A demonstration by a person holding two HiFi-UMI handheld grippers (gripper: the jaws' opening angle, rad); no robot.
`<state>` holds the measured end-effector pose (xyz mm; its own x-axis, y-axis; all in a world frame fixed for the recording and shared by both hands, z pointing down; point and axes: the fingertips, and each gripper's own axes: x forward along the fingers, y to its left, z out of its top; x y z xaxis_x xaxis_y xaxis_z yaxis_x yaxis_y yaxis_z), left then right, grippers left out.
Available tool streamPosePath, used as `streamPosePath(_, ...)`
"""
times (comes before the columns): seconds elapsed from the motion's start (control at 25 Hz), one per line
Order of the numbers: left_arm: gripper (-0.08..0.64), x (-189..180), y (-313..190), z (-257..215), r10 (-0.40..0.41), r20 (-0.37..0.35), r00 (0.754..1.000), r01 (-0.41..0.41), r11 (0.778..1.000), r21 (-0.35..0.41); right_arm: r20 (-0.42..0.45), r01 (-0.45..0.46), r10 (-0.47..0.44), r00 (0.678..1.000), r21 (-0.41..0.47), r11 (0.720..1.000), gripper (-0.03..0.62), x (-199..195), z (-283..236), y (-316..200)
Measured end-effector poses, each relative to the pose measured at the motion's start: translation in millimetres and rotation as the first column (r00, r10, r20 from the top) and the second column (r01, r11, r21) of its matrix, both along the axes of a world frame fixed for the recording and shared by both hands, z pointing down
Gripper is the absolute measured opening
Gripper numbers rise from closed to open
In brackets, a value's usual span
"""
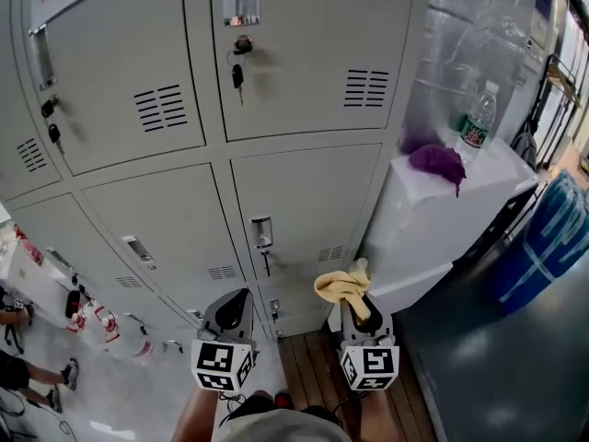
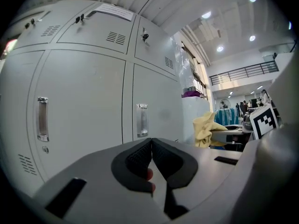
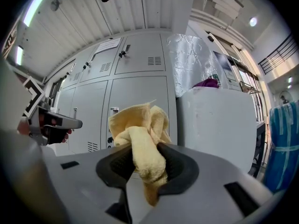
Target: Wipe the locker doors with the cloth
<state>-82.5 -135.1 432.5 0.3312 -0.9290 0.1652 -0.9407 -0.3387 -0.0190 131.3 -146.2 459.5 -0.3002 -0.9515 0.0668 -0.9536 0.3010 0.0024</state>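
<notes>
A bank of grey locker doors point(image 1: 304, 205) fills the head view, with handles and keys hanging from the locks. My right gripper point(image 1: 357, 308) is shut on a bunched yellow cloth point(image 1: 342, 286), held just short of the lower doors; the right gripper view shows the cloth point(image 3: 140, 139) pinched between the jaws. My left gripper point(image 1: 232, 308) hangs beside it at the same height, shut, with nothing in it. In the left gripper view the jaws meet point(image 2: 152, 157) in front of two lower doors point(image 2: 84, 106), and the cloth point(image 2: 204, 129) shows at the right.
A white cabinet point(image 1: 433, 224) stands right of the lockers, with a purple cloth point(image 1: 437, 163) and a plastic bottle point(image 1: 478, 121) on top. A blue bin point(image 1: 548, 242) sits at the far right. Red-and-white bottles point(image 1: 101, 325) lie low at the left. The floor below is wooden planks point(image 1: 308, 366).
</notes>
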Motion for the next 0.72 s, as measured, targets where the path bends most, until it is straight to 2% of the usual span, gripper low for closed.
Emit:
streamPosePath(0.32,0.023,-16,28,16,-0.028,0.016,0.999,0.028,0.999,-0.023,0.027,0.008,-0.008,1.0,-0.019,1.0,0.13,-7,12,36)
streamPosePath(0.72,0.023,-17,43,16,-0.033,0.017,0.999,0.034,0.999,-0.026,0.033,0.021,-0.021,0.999,-0.017,1.0,0.13,-13,9,49)
